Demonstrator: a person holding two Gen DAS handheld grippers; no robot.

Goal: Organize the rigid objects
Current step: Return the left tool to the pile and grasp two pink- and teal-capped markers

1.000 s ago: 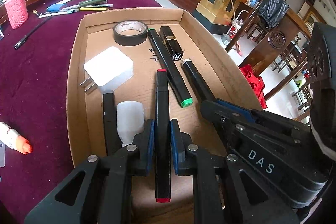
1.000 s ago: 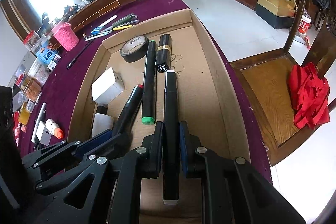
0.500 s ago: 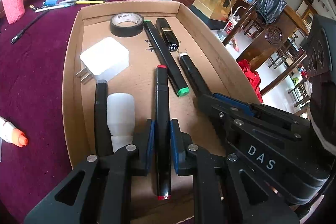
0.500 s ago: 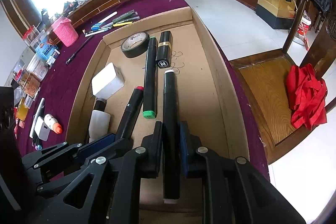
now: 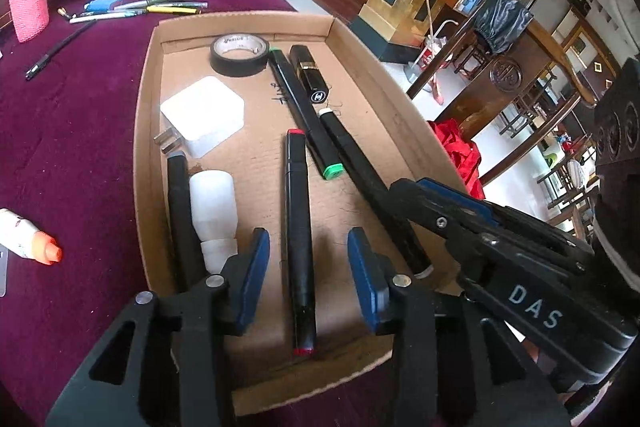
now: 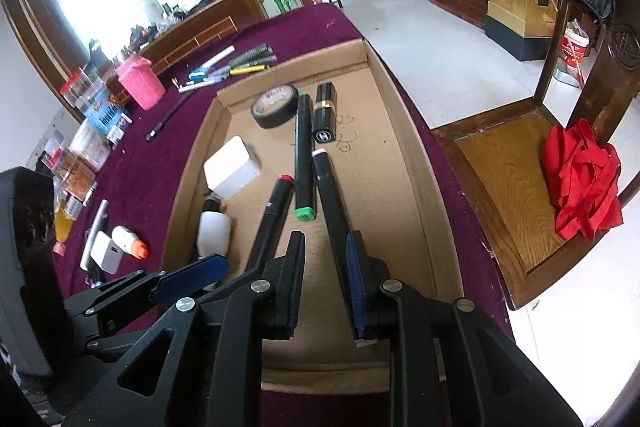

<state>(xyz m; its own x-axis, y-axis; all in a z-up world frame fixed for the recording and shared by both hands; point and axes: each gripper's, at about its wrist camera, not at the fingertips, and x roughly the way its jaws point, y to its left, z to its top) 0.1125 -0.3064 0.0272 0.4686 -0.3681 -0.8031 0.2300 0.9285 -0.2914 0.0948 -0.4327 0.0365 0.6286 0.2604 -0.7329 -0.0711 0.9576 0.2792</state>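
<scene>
A: Cardboard box (image 5: 146, 131) carries both markers now. Left gripper (image 5: 308, 279) has just been opening; its jaws stand clear of the red marker (image 5: 298, 227), which lies flat near the front edge. Pull back crooked and a pad could drag it.

B: And the right gripper (image 6: 324, 283)?

A: Also just opening. White marker (image 6: 332, 203) sits against one pad, I think, so lifting now may tip it onto the green marker (image 6: 304, 155) beyond. A second ago both were clamped.
</scene>
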